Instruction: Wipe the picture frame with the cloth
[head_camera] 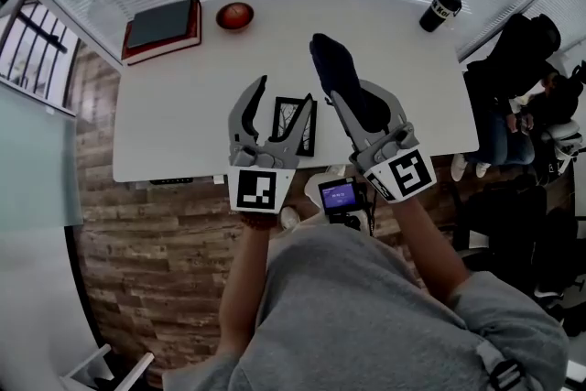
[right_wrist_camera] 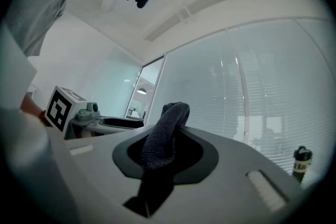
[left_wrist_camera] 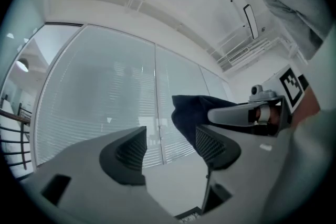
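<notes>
White bench (head_camera: 183,124) fills the middle of the head view, window blinds beyond it, wood-pattern floor (head_camera: 165,233) in front. Second person (head_camera: 522,78) sits off the bench's right end. Red book with a dark cover (head_camera: 163,27) lies at the far left corner. Both tongs are held up over the near edge of the bench, side by side. Left tongs (head_camera: 282,96): jaws partway open and empty; its own view shows only blinds and bench surface in the gap. Right tongs (head_camera: 352,101): jaws closed on the dark cloth (head_camera: 341,78), which is pinched between the pads, a bunched end standing up past the tips and a tail hanging down behind them. Picture frame (head_camera: 295,124), dark border with a pale picture, sits on the bench near its front edge; in the head view it shows through the gap of the left tongs, but neither tongs touches it. Cannot tell if it stands or lies flat. Red bowl (head_camera: 235,15) just right of the book. Black bottle (head_camera: 440,8) at the far right corner, well apart from the rest.
</notes>
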